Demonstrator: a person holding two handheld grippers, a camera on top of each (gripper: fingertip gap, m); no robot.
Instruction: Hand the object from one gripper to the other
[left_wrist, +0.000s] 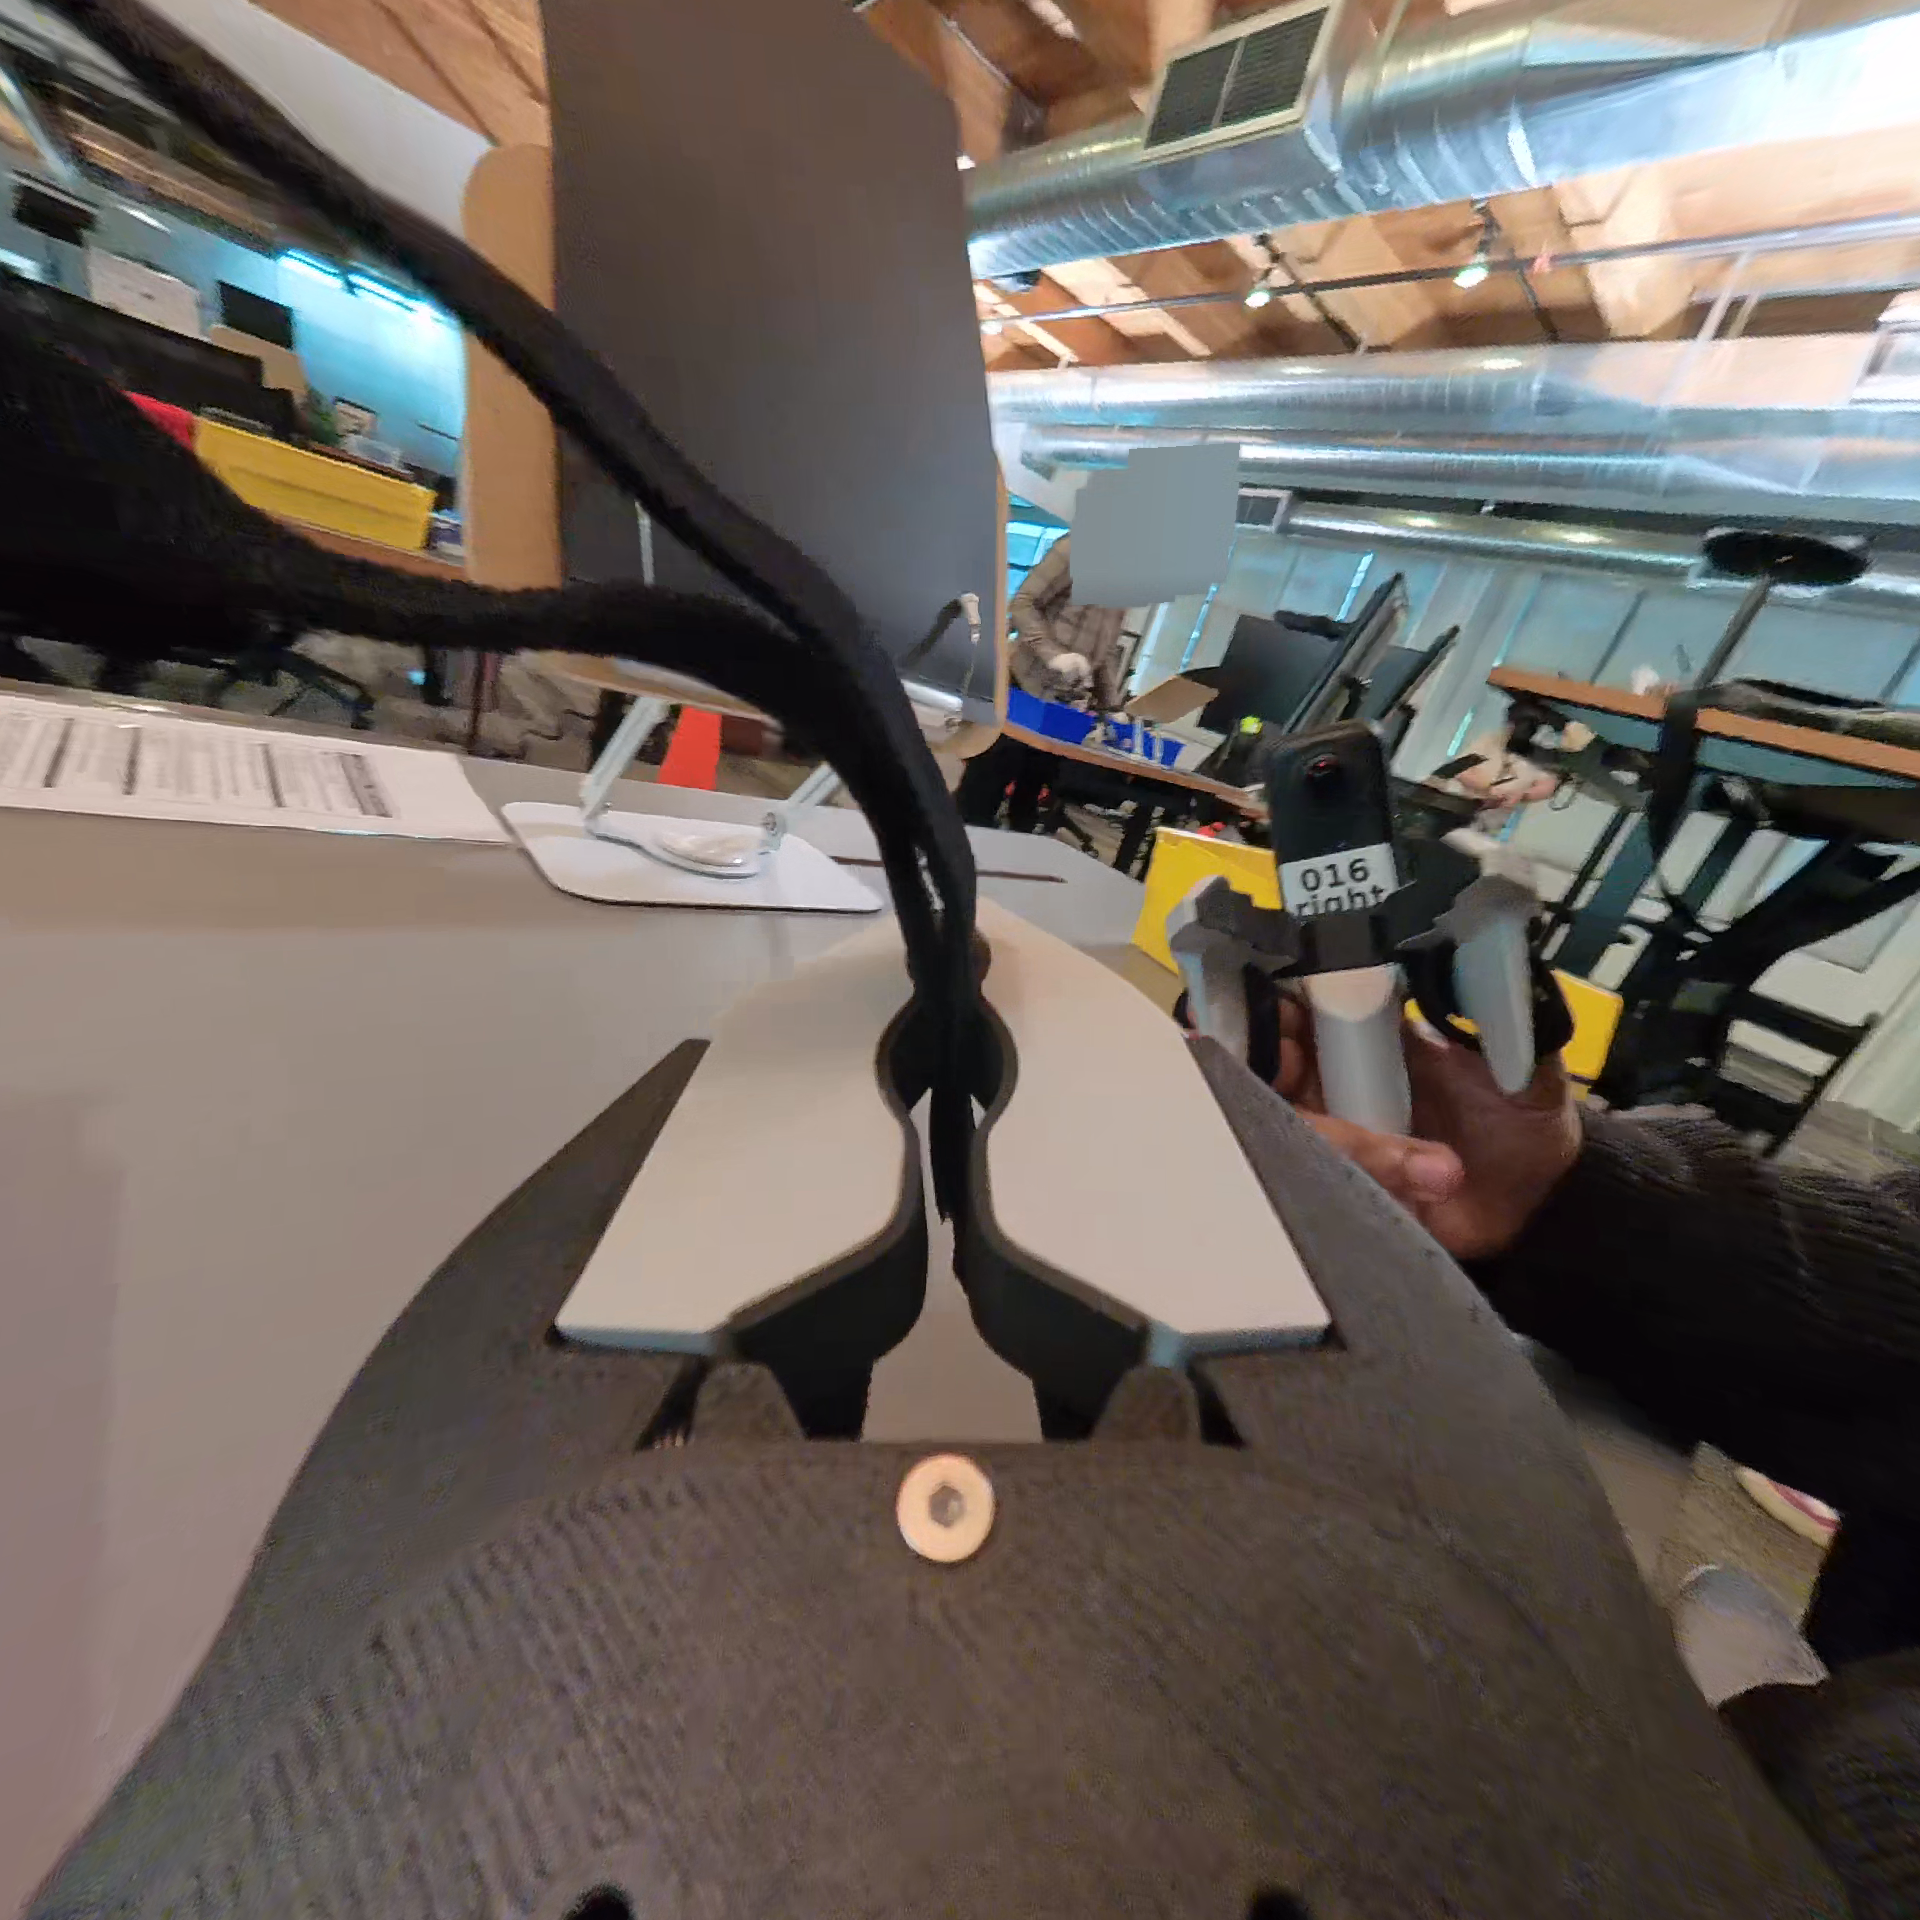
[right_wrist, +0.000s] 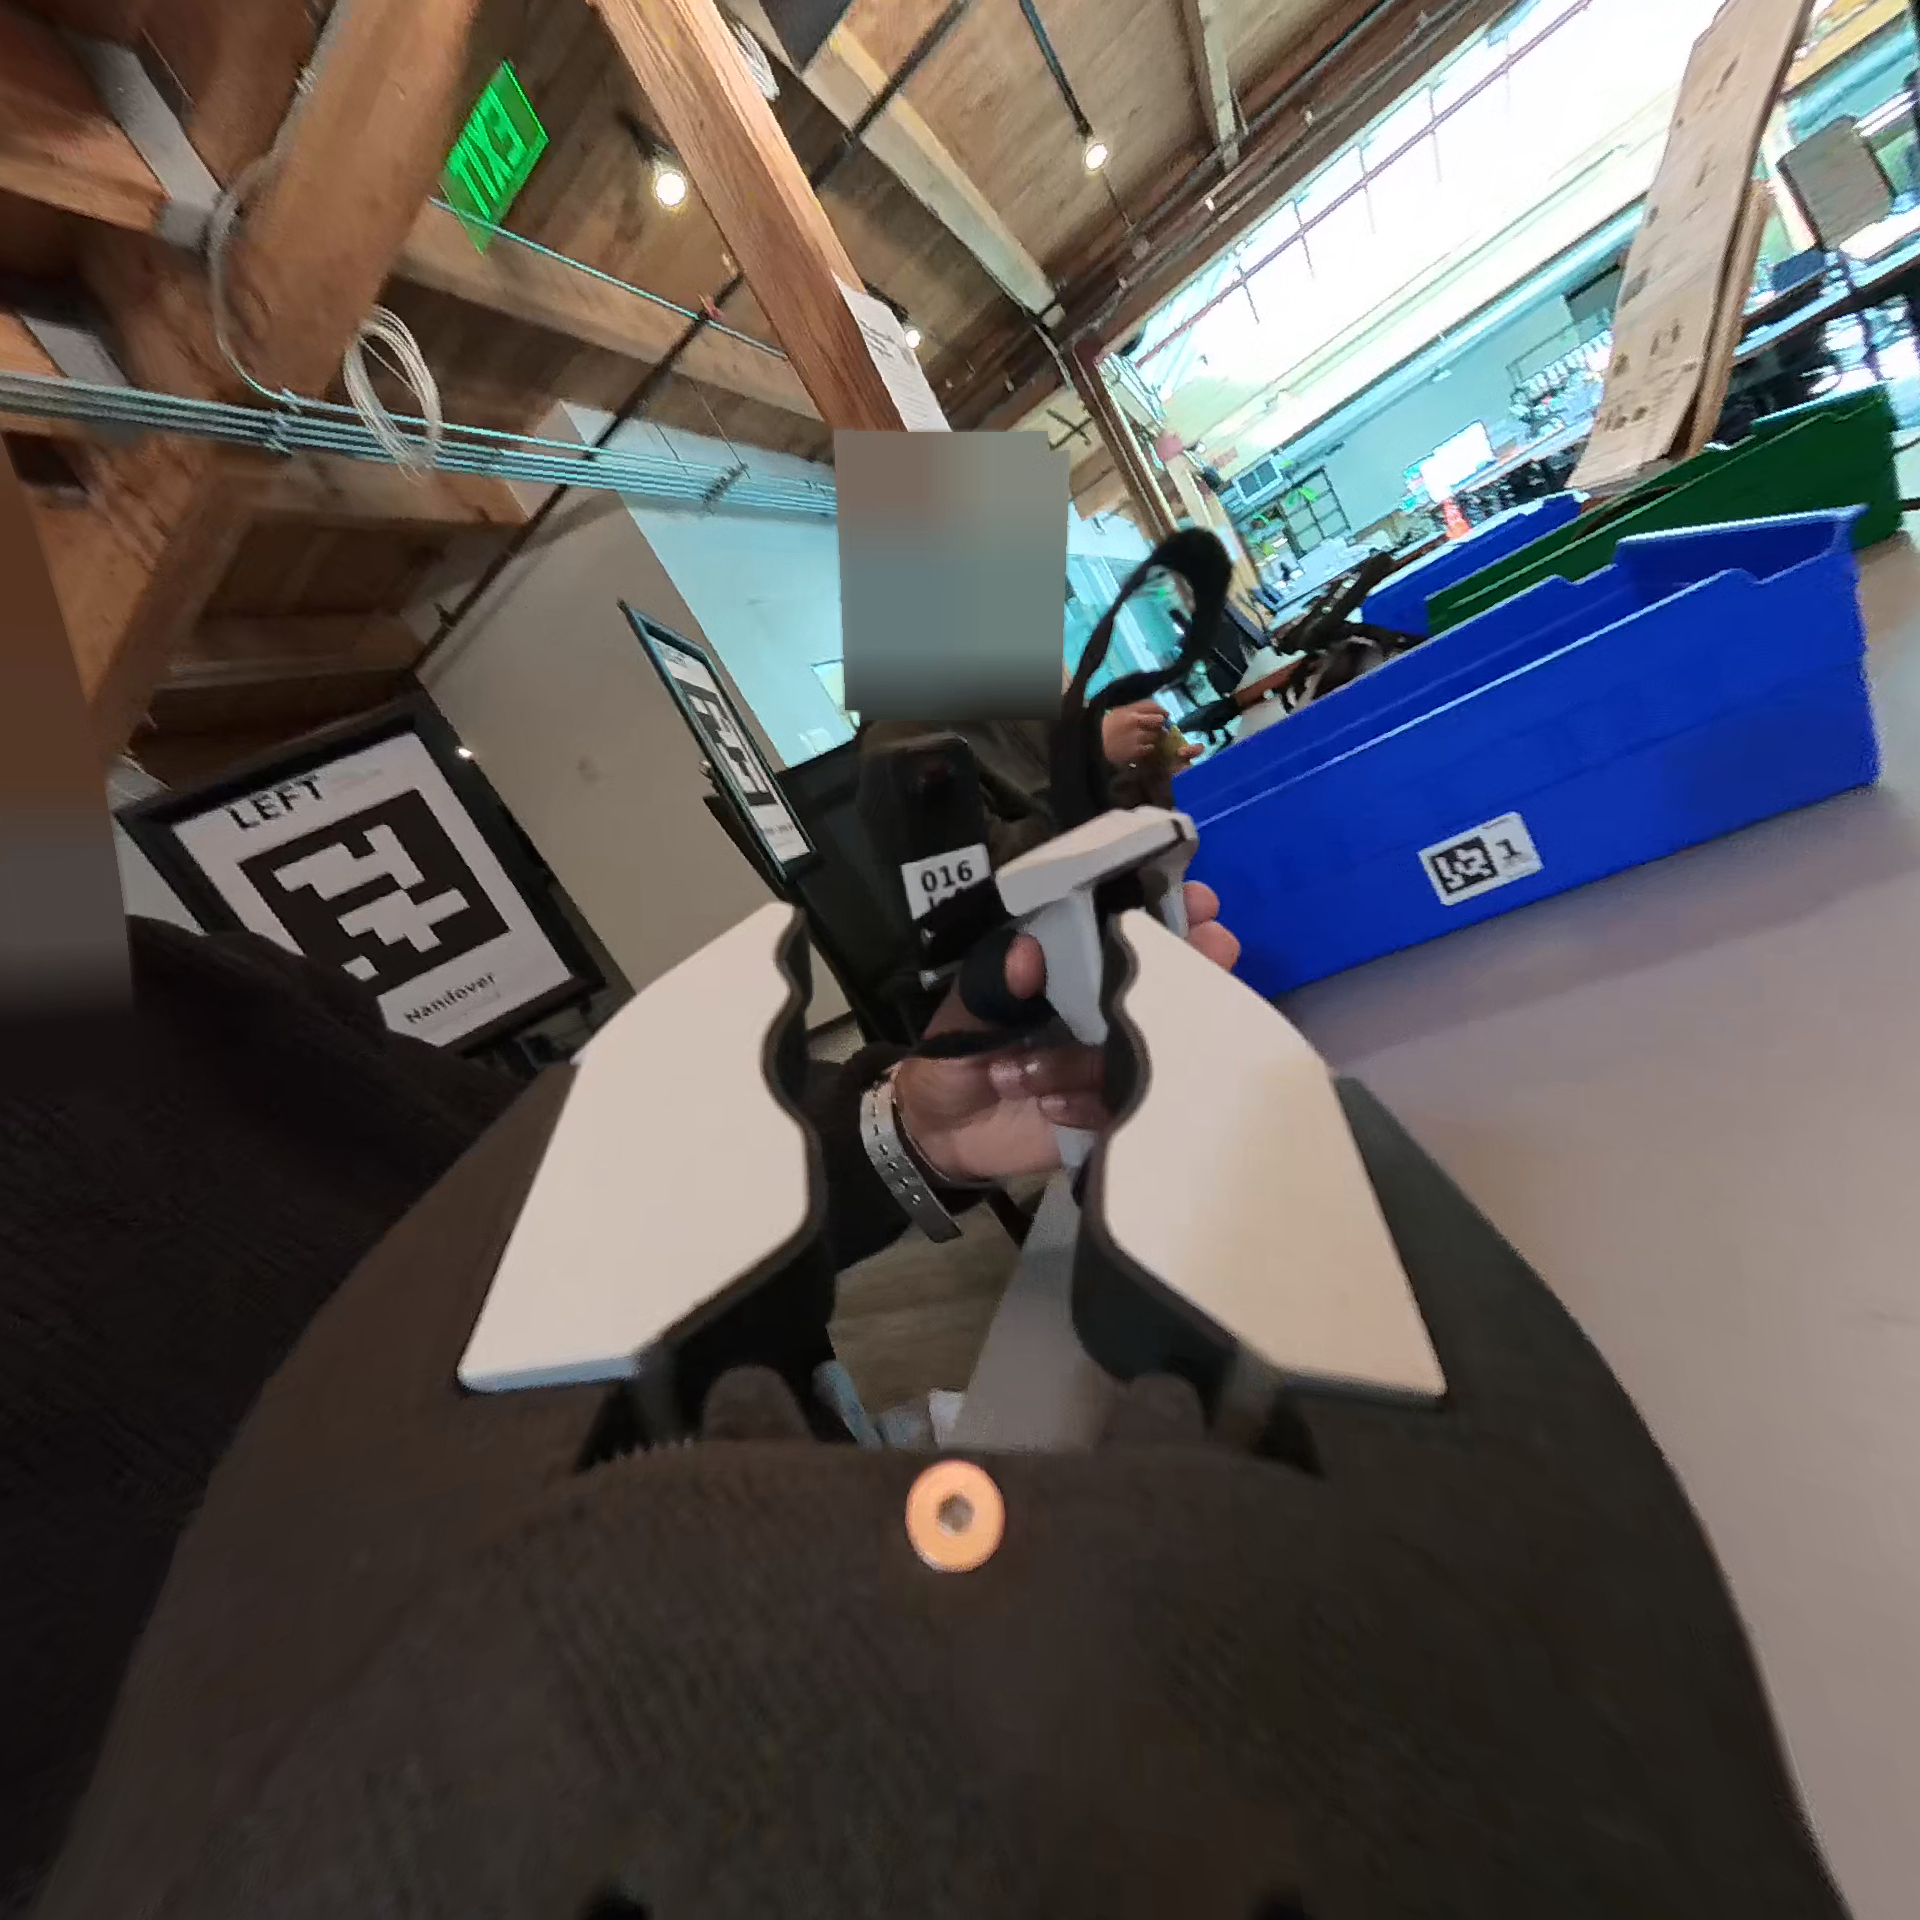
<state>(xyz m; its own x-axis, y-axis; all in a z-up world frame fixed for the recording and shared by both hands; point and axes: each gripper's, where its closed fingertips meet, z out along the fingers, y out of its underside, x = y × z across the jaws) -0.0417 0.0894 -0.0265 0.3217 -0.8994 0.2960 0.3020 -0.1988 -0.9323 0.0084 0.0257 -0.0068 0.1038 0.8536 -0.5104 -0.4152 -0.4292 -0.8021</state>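
Observation:
The object is a black fabric strap (left_wrist: 727, 582). It loops up and left from my left gripper (left_wrist: 948, 1049) to a black bundle at the left edge. My left gripper is shut on the strap, pinched in the notch between its white fingers. The right gripper (left_wrist: 1351, 997), held by a hand, is lower right of it and apart from the strap. In the right wrist view my right gripper (right_wrist: 956, 935) is open and empty. It faces the left gripper (right_wrist: 1091, 873), which a hand holds a little beyond its tips, with the strap (right_wrist: 1132, 634) arching above.
A grey table (left_wrist: 260, 1039) carries a printed sheet (left_wrist: 208, 769) and a white stand base (left_wrist: 686, 862) under a dark panel (left_wrist: 758, 364). A blue bin (right_wrist: 1558, 748) and a green bin (right_wrist: 1766, 468) sit to the right. Framed marker boards (right_wrist: 364, 883) stand at the left. There is about 9 cm between the tips of the two grippers.

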